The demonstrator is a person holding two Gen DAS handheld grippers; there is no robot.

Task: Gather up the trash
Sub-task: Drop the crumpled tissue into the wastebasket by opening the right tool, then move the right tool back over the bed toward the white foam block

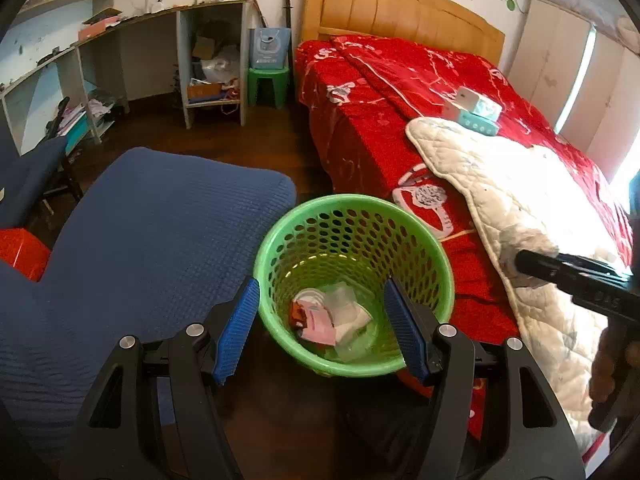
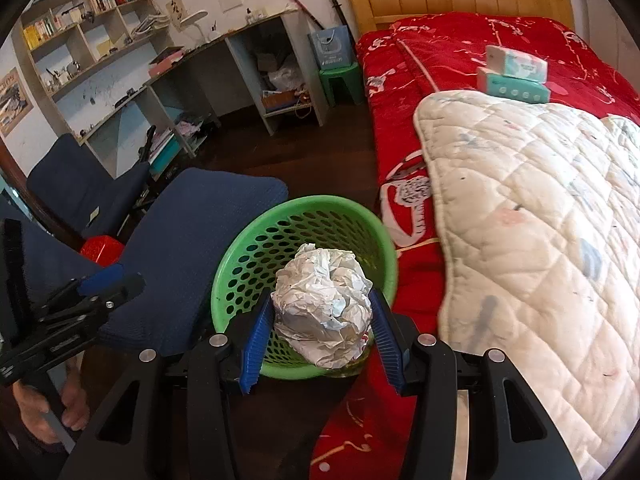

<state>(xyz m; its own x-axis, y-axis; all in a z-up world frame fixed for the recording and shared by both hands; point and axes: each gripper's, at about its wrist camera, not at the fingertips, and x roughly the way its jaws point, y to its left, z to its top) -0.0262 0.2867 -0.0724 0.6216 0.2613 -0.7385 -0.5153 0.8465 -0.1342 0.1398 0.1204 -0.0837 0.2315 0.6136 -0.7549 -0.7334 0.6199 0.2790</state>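
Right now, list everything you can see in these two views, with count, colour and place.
Perforated plastic waste basket: one, green, on the dark floor between cushion and bed.
Scraps in the basket: several, white, pink and clear, at its bottom.
Crumpled paper ball: one, white, held over the basket.
Padded cushion: one, navy, left of the basket.
Bed cover: one, red with white print, on the wooden-headboard bed.
Quilted blanket: one, white, lying on the bed.
Tissue packs: two, teal and white, stacked on the bed.
Plastic stool: one, green, beside the bed head.
Left gripper: blue pads, open above the basket.
Right gripper: blue pads, shut on the paper ball.
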